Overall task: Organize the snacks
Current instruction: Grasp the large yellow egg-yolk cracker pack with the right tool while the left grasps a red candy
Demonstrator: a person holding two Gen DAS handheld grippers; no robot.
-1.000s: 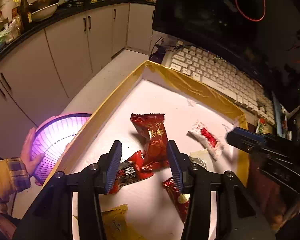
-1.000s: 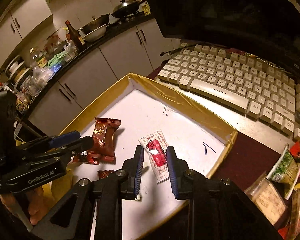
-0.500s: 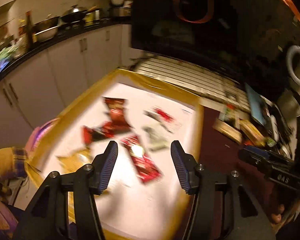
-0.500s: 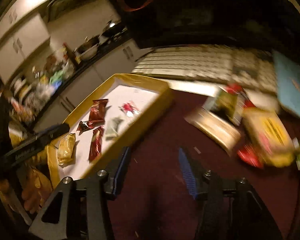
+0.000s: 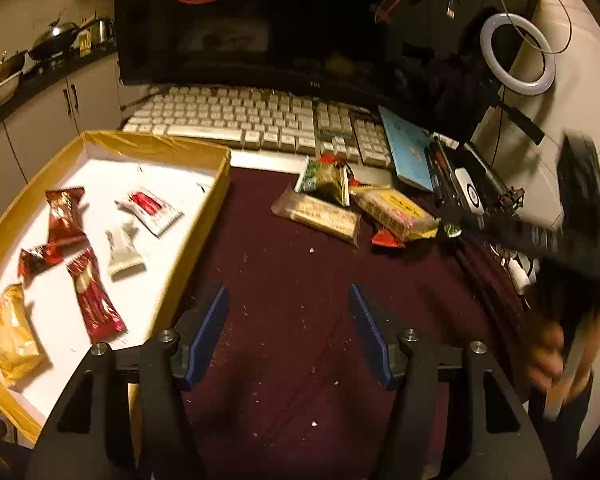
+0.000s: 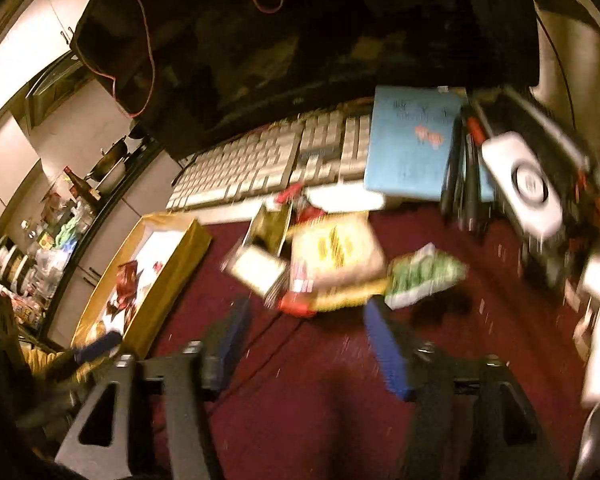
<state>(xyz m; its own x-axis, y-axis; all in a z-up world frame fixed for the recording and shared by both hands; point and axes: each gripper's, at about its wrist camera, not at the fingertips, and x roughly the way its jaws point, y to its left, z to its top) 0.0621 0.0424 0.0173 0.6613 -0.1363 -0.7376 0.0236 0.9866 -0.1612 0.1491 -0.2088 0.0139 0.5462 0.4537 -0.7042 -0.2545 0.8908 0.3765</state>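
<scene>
A gold-rimmed box (image 5: 220, 184) with a white floor sits at the left and holds several snack packets, among them a red-and-white one (image 5: 150, 207) and a long red one (image 5: 94, 300). A pile of loose snacks (image 5: 356, 208) lies on the dark red cloth before the keyboard; it shows blurred in the right wrist view (image 6: 332, 260). My left gripper (image 5: 288, 320) is open and empty over the cloth, right of the box. My right gripper (image 6: 304, 328) is open and empty just short of the pile, with a green packet (image 6: 424, 276) by its right finger.
A white keyboard (image 5: 252, 124) and dark monitor (image 5: 300, 20) stand behind. A blue notebook (image 5: 408, 152), pens and small devices crowd the right side. A ring light (image 5: 516, 56) stands at the back right. The box also shows in the right wrist view (image 6: 172, 264).
Both grippers have swung right, away from over the box to over the red cloth. The right gripper let go of the red-and-white packet, opened wide, and now faces the loose pile.
</scene>
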